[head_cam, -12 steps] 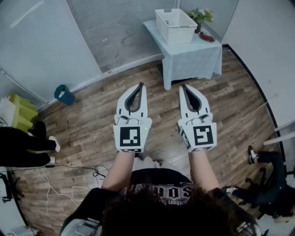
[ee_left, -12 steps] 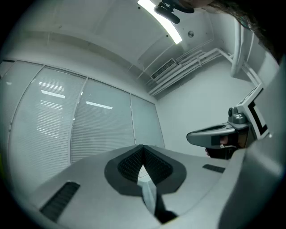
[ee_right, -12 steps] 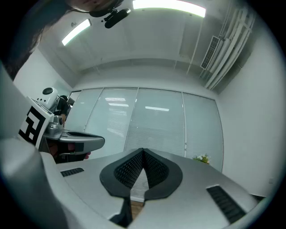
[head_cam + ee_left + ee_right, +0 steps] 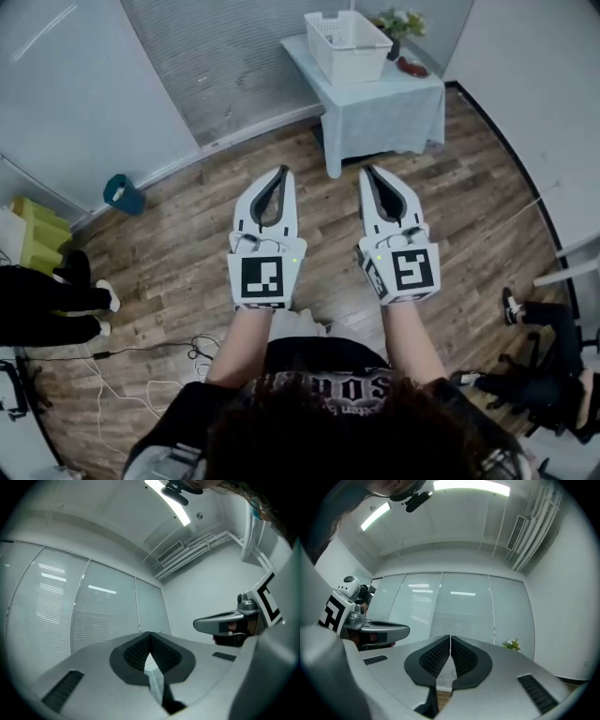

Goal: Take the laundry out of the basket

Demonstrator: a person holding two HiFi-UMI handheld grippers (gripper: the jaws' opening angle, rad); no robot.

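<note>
The white basket [image 4: 347, 42] is sitting far off on a cloth-draped worktop [image 4: 380, 108], its contents too small to tell, flowers [image 4: 398, 21] just right of it. Well nearer, the left gripper [image 4: 284, 172] and right gripper [image 4: 366, 172] are hovering side by side, jaws together, gripping nothing.

At the top of the head view, the white basket [image 4: 347, 42] is too far off for its contents to be made out. The dark red thing [image 4: 410, 67] beside it on the table [image 4: 384, 117] is perhaps a dish. The frame's left edge cuts off a person's legs [image 4: 47, 307].
</note>
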